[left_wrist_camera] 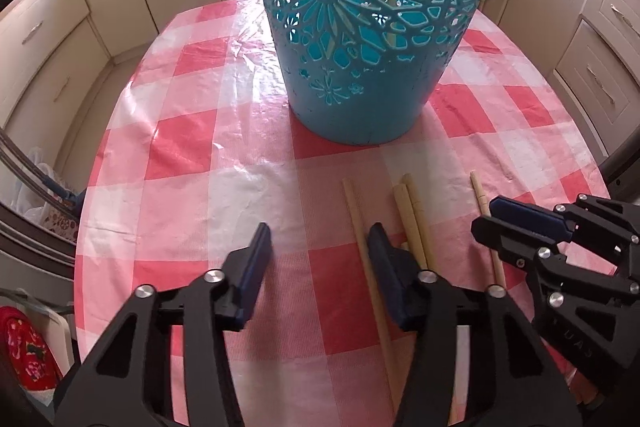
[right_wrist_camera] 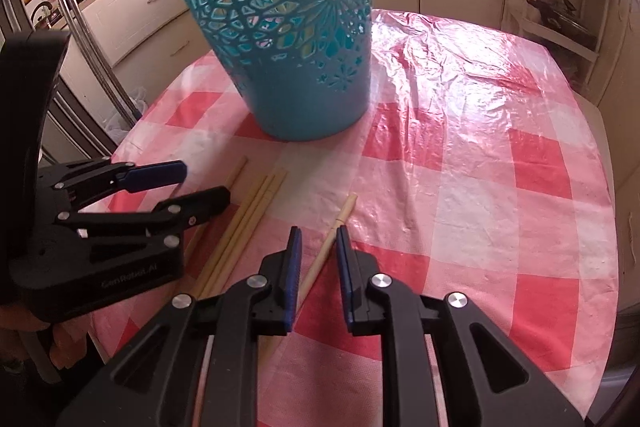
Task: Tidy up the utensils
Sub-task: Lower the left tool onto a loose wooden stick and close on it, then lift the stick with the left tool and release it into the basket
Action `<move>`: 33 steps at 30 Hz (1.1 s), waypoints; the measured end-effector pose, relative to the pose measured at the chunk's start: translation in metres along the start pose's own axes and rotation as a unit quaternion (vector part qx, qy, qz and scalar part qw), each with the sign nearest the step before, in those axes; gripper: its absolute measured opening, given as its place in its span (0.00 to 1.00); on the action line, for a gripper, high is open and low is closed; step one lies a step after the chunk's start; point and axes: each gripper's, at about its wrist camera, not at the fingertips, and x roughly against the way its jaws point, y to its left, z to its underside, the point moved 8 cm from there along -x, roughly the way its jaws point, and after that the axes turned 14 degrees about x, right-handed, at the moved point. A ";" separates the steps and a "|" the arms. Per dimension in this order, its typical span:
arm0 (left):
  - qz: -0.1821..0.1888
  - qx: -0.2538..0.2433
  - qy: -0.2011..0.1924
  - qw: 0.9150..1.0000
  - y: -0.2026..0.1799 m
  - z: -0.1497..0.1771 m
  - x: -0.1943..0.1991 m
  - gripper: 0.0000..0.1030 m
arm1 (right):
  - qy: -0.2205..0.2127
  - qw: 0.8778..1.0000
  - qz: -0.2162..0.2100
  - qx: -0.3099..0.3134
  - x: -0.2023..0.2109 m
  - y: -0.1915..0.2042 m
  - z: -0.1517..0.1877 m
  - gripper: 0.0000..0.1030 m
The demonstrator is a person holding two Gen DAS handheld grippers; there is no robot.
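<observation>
Several wooden chopsticks [left_wrist_camera: 416, 223] lie on the red-and-white checked tablecloth [left_wrist_camera: 200, 147], in front of a tall teal cut-out basket [left_wrist_camera: 360, 27]. My left gripper [left_wrist_camera: 320, 239] is open and empty, just left of the chopsticks, its right finger beside one stick [left_wrist_camera: 356, 215]. In the right wrist view my right gripper [right_wrist_camera: 318, 239] is open with a single chopstick [right_wrist_camera: 334, 231] lying between its fingers on the cloth. The basket [right_wrist_camera: 288, 27] stands behind. The other chopsticks [right_wrist_camera: 248, 215] lie to the left, by the left gripper [right_wrist_camera: 200, 187].
Cream kitchen cabinets [left_wrist_camera: 60, 27] surround the table. A metal pole [right_wrist_camera: 92, 47] and pans stand to the left. A white shelf rack [right_wrist_camera: 560, 7] stands at the back right. The table's edge drops off on the left [left_wrist_camera: 80, 227].
</observation>
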 end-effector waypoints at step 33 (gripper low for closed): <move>0.190 0.033 -0.160 0.968 -0.005 -0.103 0.193 0.04 | -0.031 0.999 -0.016 -0.020 0.000 0.000 0.003 0.18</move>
